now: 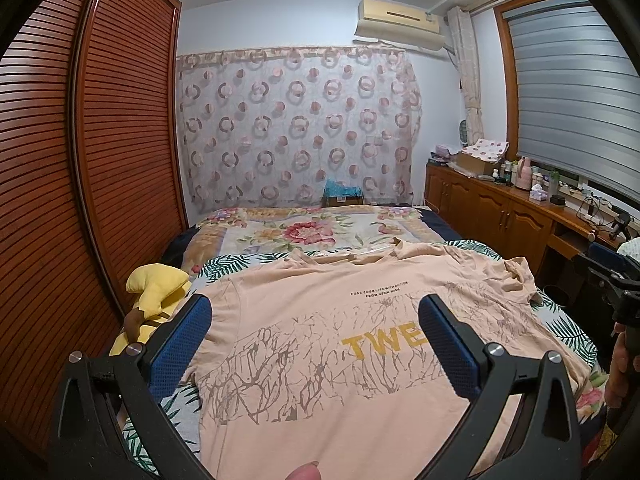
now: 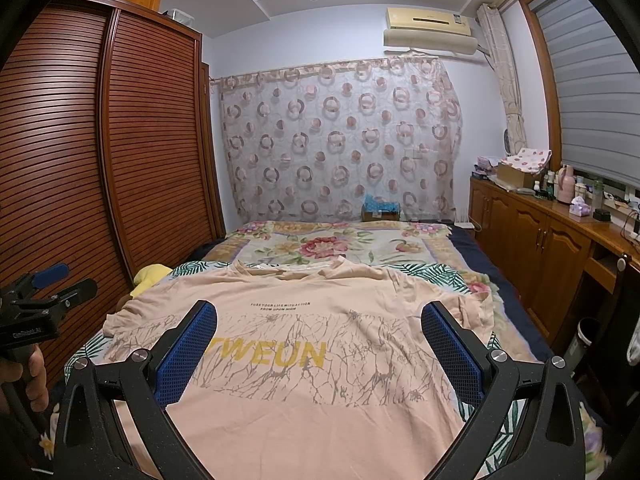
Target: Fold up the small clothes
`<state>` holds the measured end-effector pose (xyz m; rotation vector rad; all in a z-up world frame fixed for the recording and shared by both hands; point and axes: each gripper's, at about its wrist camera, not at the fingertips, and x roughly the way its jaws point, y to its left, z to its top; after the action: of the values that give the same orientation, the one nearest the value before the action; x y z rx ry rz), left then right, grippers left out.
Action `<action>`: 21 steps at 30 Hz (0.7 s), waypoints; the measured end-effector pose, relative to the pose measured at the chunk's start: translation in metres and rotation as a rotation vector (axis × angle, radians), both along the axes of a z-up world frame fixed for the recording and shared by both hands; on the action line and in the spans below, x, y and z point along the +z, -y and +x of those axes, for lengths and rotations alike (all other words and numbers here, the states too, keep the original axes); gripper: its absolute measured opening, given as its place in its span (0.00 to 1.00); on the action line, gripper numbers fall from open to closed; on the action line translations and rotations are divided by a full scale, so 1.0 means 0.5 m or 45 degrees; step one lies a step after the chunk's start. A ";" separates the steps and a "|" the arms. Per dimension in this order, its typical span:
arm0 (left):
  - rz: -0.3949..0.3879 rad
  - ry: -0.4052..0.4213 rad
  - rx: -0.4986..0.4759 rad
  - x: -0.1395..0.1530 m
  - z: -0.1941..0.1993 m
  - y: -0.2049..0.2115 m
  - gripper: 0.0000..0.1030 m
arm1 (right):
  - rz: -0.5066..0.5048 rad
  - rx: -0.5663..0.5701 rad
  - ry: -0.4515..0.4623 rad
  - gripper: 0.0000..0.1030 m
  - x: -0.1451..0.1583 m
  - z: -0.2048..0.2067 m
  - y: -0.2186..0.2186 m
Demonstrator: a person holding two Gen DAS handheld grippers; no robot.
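Both claws stand wide open and hold nothing: the left gripper (image 1: 316,320) and the right gripper (image 2: 318,328) each hang above the one T-shirt (image 2: 320,360), their blue pads well apart and clear of the cloth.

One bed (image 2: 516,320) fills the middle of the room, with one flowered blanket (image 2: 332,246) at its far end and a leaf-print sheet (image 1: 176,412) under the shirt. One slatted brown wardrobe (image 1: 80,160) runs along the left side, and one low wooden cabinet (image 2: 536,236) along the right, crowded with bottles and boxes too small to count. One circle-patterned curtain (image 1: 296,128) hangs on the far wall, with one air conditioner (image 1: 400,20) above it.

That single peach shirt lies flat, front up, across the near half of the bed, its neck toward the far wall and yellow letters across the chest; its right sleeve is bunched. One yellow plush toy (image 1: 156,292) lies at the bed's left edge, just beside the shirt.

A hand (image 2: 34,376) grips the left gripper's handle, held level at the left edge of the right wrist view.
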<state>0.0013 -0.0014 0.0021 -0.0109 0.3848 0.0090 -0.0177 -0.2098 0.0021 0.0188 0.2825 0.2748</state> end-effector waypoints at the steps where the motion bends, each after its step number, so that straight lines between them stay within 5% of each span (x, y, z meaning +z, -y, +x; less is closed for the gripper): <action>1: 0.001 0.001 0.000 0.000 0.000 0.000 1.00 | 0.000 0.000 0.000 1.00 0.000 0.000 0.000; 21: 0.005 0.010 -0.003 0.015 -0.003 0.011 1.00 | 0.001 0.003 0.004 1.00 0.000 -0.003 0.000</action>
<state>-0.0002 -0.0070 0.0096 -0.0065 0.3771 0.0078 -0.0190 -0.2099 0.0023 0.0188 0.2792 0.2775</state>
